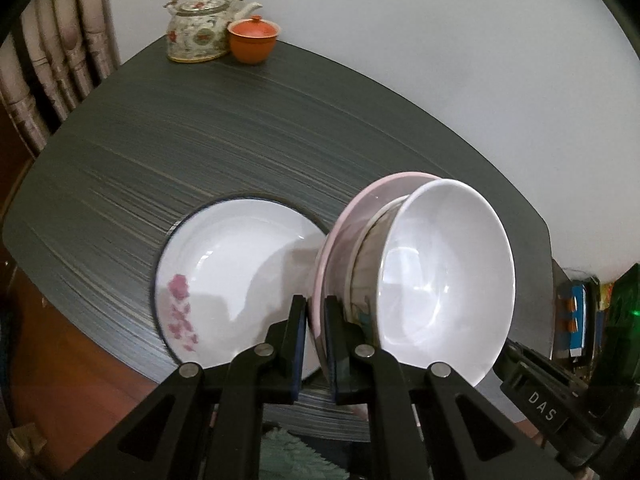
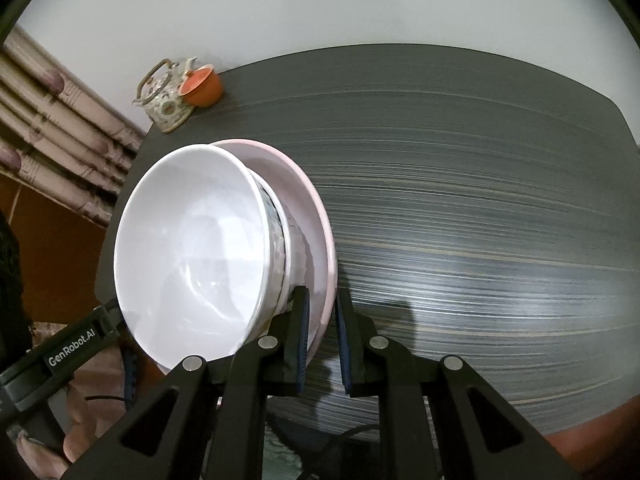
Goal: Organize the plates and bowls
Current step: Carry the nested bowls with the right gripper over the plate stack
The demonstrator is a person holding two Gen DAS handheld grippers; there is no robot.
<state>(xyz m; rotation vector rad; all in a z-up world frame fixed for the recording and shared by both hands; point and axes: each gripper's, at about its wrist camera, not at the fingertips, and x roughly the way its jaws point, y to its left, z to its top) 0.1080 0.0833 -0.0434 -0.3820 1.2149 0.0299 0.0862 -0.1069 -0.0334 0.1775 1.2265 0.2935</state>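
Two handheld grippers lift a pink plate with white bowls stacked on it above a dark table.

The left gripper [image 1: 316, 322] is clamped tight on one edge of the pink plate [image 1: 340, 236]; the right gripper [image 2: 322, 322] pinches the opposite edge, its fingers [image 2: 301, 332] nearly closed on the thin rim. A white bowl [image 2: 188, 240] sits nested in another on the plate. Just beside the plate, a white floral plate [image 1: 236, 268] lies flat on the grey streaked table [image 1: 180, 152]. Far beyond the plate, at the table's corner, stand a patterned teapot [image 1: 198, 24] and an orange lidded cup [image 1: 253, 40], against a pale wall [image 1: 400, 40].
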